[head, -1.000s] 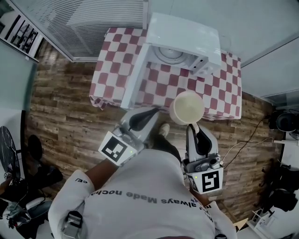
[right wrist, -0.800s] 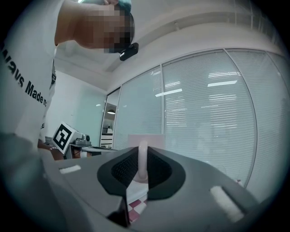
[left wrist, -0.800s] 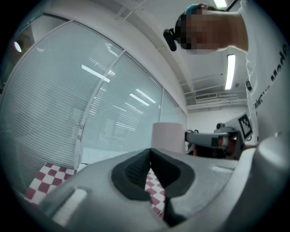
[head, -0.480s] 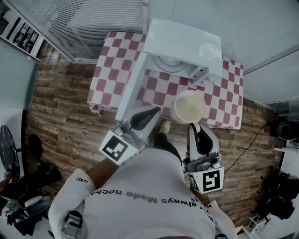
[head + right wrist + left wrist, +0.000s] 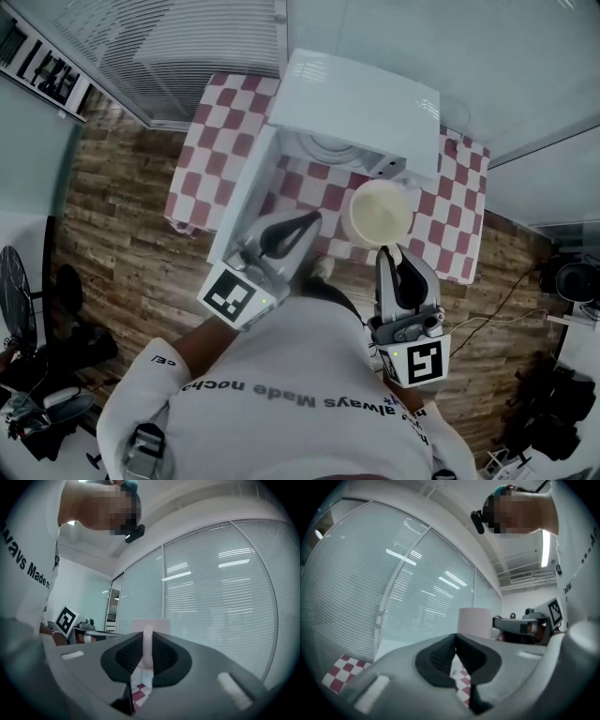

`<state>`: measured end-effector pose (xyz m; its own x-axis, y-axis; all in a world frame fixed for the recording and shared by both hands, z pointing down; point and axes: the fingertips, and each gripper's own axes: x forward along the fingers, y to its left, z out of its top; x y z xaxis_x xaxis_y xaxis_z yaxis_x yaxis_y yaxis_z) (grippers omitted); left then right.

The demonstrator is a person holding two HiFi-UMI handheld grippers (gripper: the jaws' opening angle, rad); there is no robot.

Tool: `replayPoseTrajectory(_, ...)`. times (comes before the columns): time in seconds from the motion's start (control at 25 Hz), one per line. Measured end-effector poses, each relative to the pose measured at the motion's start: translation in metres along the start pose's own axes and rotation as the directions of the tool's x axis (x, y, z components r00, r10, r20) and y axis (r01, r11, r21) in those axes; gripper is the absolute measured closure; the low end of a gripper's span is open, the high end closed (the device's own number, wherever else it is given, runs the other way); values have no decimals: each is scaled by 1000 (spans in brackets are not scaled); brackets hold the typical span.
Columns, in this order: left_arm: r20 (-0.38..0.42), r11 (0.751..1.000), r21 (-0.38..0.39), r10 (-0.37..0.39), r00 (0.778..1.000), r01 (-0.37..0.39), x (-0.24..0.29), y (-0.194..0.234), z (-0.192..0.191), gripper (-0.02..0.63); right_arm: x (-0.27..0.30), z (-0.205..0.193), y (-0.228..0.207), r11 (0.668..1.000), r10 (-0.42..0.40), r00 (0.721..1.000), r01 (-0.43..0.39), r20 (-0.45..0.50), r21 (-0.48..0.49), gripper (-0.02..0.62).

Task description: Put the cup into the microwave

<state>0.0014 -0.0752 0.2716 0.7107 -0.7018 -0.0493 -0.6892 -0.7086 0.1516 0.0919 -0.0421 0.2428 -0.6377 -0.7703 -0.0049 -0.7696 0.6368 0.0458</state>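
**Cup Held by Its Handle in Front of the Open Microwave**

Nearest the head camera, the person's white shirt (image 5: pixel 281 412) is filling the bottom of the head view, with a gripper reaching forward on either side of it. The left gripper (image 5: pixel 302 225) is pointing toward the table with its jaws pressed together and nothing between them; its own view is showing the dark pads (image 5: pixel 440 656) meeting at their tips. The right gripper (image 5: pixel 385 253) is clamping the handle (image 5: pixel 147 646) of the cup (image 5: pixel 380 212), and the handle is standing upright between the two pads in the right gripper view.

The cup, pale and seen from above with its mouth open, is sitting just beyond the right gripper's tips. It is over the near part of the table (image 5: pixel 216 141), outside the microwave (image 5: pixel 361 98) and toward the right of its opening. Whether its base is touching the red-and-white checked cloth cannot be told.

To the left, the microwave door (image 5: pixel 246 202) is hanging wide open, reaching out past the table's near edge just beside the left gripper. Inside the cavity the round turntable (image 5: pixel 328 145) is showing. Behind the table, blinds (image 5: pixel 178 47) are covering a glass wall, and wood floor (image 5: pixel 122 225) is spreading to the left.
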Motion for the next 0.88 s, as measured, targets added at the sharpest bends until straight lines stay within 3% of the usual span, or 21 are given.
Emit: replayPoseTrajectory(0.88, -31, 996, -10, 90, 995, -90, 132, 22, -25, 601, 31, -29, -137, 996, 90, 995, -89, -32, 25, 561)
